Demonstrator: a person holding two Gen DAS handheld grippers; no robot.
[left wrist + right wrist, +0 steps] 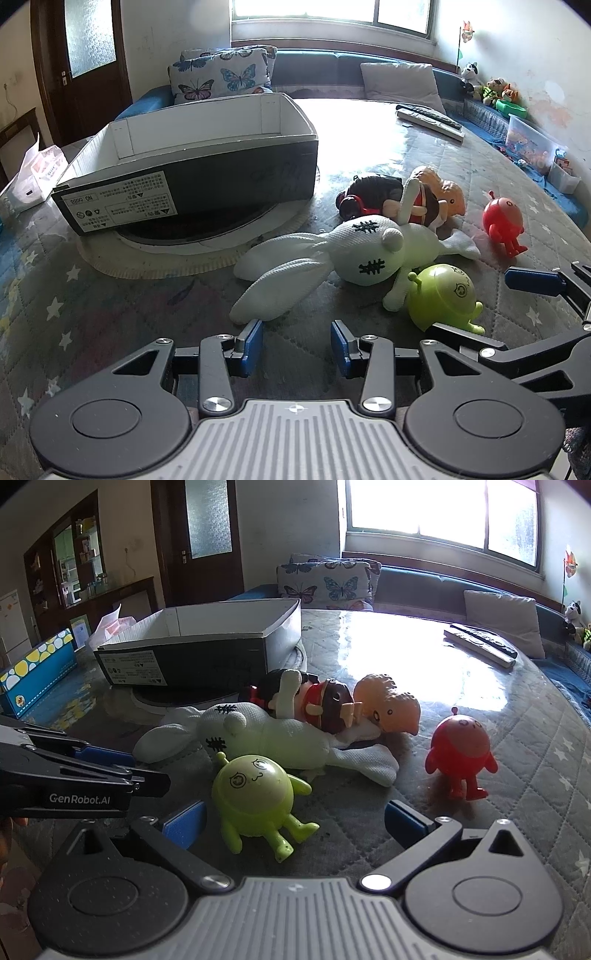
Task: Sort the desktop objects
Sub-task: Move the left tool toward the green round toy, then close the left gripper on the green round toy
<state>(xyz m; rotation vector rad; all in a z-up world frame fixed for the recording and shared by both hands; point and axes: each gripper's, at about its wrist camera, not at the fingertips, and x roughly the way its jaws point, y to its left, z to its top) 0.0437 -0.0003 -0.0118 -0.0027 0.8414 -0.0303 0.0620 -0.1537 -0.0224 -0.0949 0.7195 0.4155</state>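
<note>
- Your right gripper [293, 821] hovers with jaws wide apart, the green alien toy [255, 797] lying on the worktop [517, 746] between them, untouched.
- Your left gripper [296, 345] sits just left of that toy, jaws apart and empty.
- Behind the toy lie a white plush rabbit [266, 738] and two dolls; a red figure [460, 753] stands right of it.
- The open box [192, 158] waits beyond the rabbit.

My left gripper [297, 345] and right gripper [293, 821] are black linkage arms with silver screws, blue finger pads, ribbed grey bodies, and white "GenRobot.AI" lettering on one side.
</note>
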